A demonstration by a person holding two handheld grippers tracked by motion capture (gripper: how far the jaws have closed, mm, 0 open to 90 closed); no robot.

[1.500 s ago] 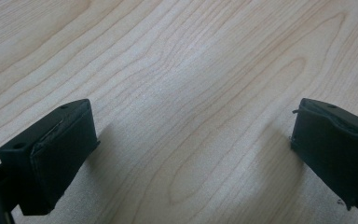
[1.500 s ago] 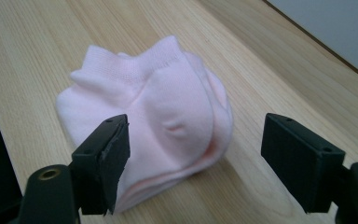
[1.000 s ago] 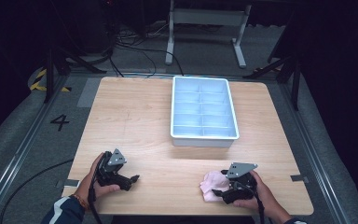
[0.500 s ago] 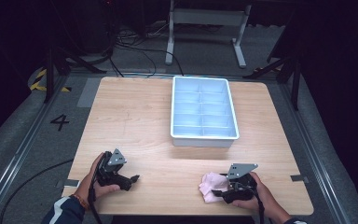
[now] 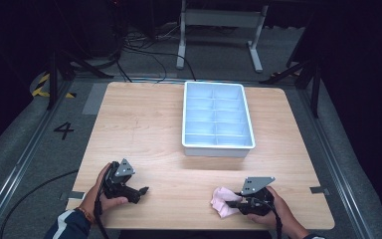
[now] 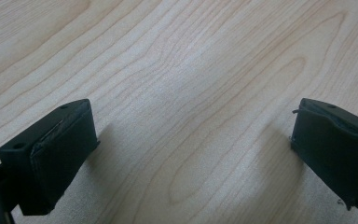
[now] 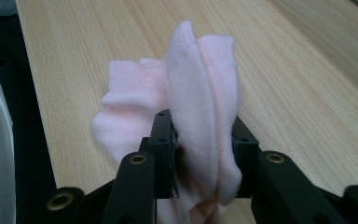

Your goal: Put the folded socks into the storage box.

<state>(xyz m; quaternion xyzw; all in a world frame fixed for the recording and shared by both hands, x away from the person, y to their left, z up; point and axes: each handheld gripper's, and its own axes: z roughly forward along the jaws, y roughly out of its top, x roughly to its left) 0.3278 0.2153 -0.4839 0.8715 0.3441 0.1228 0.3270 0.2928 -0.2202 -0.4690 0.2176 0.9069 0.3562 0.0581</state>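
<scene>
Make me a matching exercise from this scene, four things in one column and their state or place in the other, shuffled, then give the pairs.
Things:
1. left gripper
2. right gripper
3. divided tray
4. pink sock

States or places:
A. pale blue, empty, at the table's far middle
B. pinched between two jaws near the table's front edge
C. open over bare wood
D. shut on soft knit fabric

Pairs: 1-C, 2-D, 3-A, 4-B

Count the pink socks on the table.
1. A pink sock lies near the table's front edge, pinched in the right gripper. The tray's compartments look empty, though the clump may hold more.
</scene>
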